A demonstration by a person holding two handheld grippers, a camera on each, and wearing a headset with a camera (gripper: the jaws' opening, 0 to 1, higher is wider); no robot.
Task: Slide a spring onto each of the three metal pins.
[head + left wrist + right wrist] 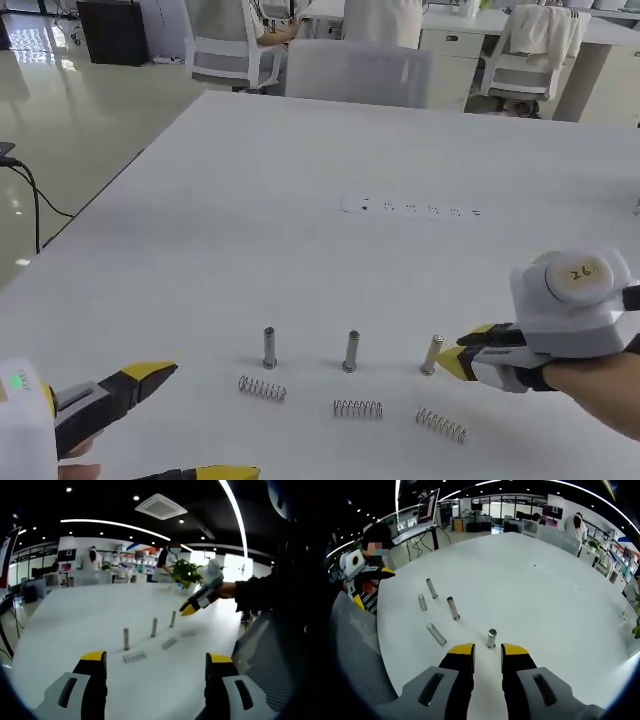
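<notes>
The left gripper was held low at the near edge of the table, above the surface, with its yellow-tipped jaws spread wide and nothing between them.

Three springs lay flat on the table in a row: the left spring, the middle spring and the right spring. Each spring lay just in front of one pin and clear of it.

Behind the springs, three metal pins stood upright in a row: the left pin, the middle pin and the right pin. No pin carried a spring.

The right gripper was level with the pin row. Its jaws stood at a narrow gap and held nothing. In the right gripper view, the right pin stood just ahead of the jaw tips, in line with the gap. In the head view, the tips lay just beside that pin; contact could not be confirmed.

Farther along the table, a socket strip was set flush in the surface. Beyond the far edge stood office chairs.
</notes>
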